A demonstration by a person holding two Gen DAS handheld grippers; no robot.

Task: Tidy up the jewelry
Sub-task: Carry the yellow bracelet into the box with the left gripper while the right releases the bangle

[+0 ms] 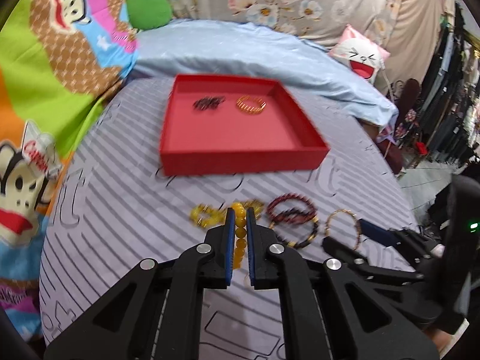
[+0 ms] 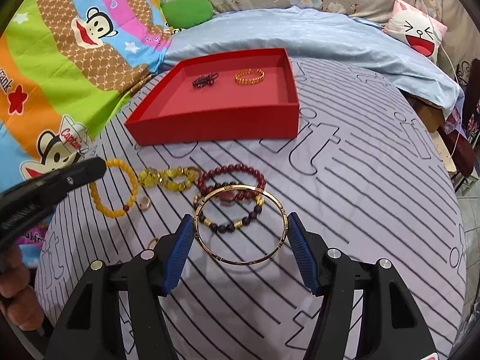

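Observation:
A red tray [image 1: 240, 157] [image 2: 210, 126] on the striped cloth holds a dark bead bracelet [image 1: 208, 102] [image 2: 205, 80] and a gold chain bracelet [image 1: 251, 105] [image 2: 249, 76]. My left gripper [image 1: 240, 214] is shut on the yellow bead bracelet [image 1: 239, 231] [image 2: 115, 189]. My right gripper [image 2: 238, 220] is closed on a thin gold bangle [image 2: 240, 225] [image 1: 342, 222] and holds it by its sides. On the cloth lie a yellow stone bracelet [image 2: 168, 178] [image 1: 205, 216], a red bead bracelet [image 2: 234, 177] [image 1: 292, 210], a dark bead bracelet with gold beads [image 2: 234, 223] and small rings [image 2: 145, 203].
A light blue blanket [image 2: 300, 36] lies behind the tray. A colourful cartoon quilt [image 2: 60, 75] borders the cloth on the left. A pink cartoon pillow [image 2: 417, 33] sits at the back right. The cloth's right edge drops to the floor [image 1: 426, 177].

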